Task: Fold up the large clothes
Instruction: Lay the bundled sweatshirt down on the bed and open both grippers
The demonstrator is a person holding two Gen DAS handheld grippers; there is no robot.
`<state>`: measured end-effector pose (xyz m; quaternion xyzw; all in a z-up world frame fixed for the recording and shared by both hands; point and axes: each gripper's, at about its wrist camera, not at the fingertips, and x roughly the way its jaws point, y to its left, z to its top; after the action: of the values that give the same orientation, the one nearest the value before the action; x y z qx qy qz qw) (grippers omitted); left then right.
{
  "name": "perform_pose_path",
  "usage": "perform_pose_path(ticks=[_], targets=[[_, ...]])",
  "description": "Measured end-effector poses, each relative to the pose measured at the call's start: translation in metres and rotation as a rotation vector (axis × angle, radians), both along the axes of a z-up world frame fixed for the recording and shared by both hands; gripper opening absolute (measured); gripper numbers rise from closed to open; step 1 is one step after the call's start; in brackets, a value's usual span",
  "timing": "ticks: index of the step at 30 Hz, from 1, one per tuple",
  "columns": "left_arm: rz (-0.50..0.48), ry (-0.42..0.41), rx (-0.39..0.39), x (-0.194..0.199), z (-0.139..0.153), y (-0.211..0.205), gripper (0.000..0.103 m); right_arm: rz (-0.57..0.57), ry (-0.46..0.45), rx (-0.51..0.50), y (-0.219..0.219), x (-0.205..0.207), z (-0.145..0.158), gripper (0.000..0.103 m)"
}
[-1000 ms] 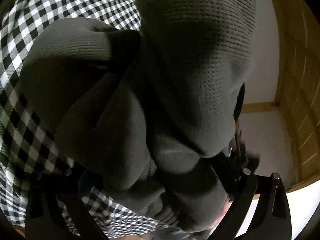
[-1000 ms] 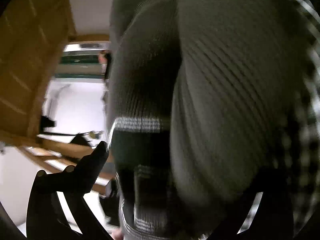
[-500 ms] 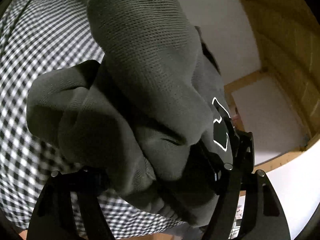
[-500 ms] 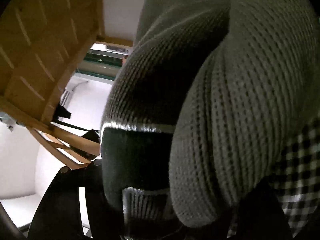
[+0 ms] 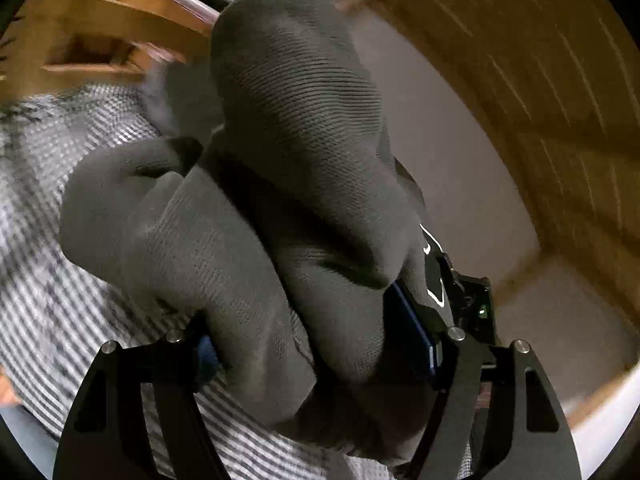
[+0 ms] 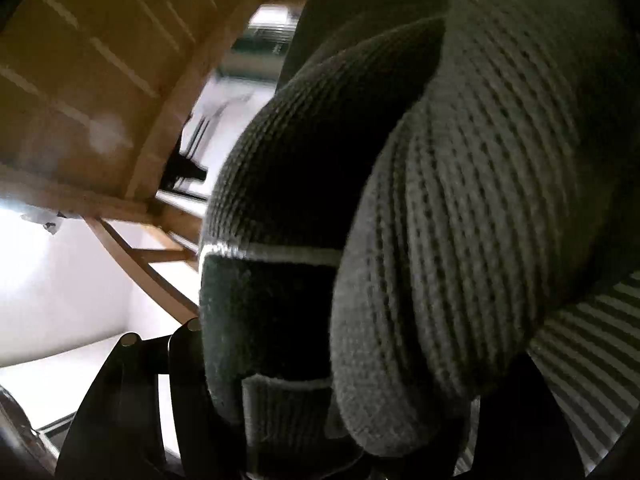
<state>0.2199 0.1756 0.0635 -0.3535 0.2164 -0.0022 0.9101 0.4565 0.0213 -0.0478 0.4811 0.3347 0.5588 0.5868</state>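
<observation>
Black hand-held gripper (image 5: 316,356) — silver screws, blue pads.

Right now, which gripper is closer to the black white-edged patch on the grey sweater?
Right. The right gripper is clamped on the sweater with the black patch bunched between its jaws; the left gripper grips plain grey folds, no patch between its jaws.

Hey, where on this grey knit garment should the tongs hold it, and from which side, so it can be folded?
Both tongs already clamp bunched folds of the grey knit garment: left tongs, right tongs. That bunching gives thick wads, not a flat layer. Better, probably, to regrip at an edge, such as the white-striped band, coming in from the side so the fabric hangs flat.
</observation>
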Motion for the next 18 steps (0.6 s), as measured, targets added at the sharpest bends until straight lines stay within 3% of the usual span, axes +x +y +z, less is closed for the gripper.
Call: perform_pose_path(ticks=[4,8,9,10,12,14,15,16,18], targets=[[0.117,0.112,-0.06,0.022,-0.035,0.085,0.073,0.144,0.005,-0.071,0.113,0.055,-0.027,0.061],[0.233,0.295,-0.165,0.053,-0.125,0.137,0.074,0.291,0.12,-0.405,0.202,0.105,-0.116,0.069],[0.246,0.287,-0.244,0.051,-0.153,0.145,0.078,0.28,0.154,-0.462,0.208,0.108,-0.136,0.074],[0.248,0.23,-0.25,0.046,-0.159,0.145,0.083,0.266,0.175,-0.386,0.204,0.109,-0.147,0.075],[0.255,0.249,-0.147,0.051,-0.152,0.131,0.087,0.251,0.17,-0.329,0.195,0.109,-0.149,0.078],[0.29,0.263,-0.118,0.049,-0.147,0.121,0.087,0.255,0.154,-0.362,0.186,0.107,-0.143,0.085],[0.303,0.278,-0.107,0.043,-0.144,0.114,0.087,0.248,0.143,-0.392,0.178,0.105,-0.134,0.097],[0.293,0.287,-0.094,0.038,-0.139,0.107,0.087,0.224,0.112,-0.43,0.169,0.101,-0.124,0.1],[0.225,0.301,-0.088,0.019,-0.123,0.097,0.088,0.152,-0.084,-0.495,0.141,0.074,-0.082,0.1]])
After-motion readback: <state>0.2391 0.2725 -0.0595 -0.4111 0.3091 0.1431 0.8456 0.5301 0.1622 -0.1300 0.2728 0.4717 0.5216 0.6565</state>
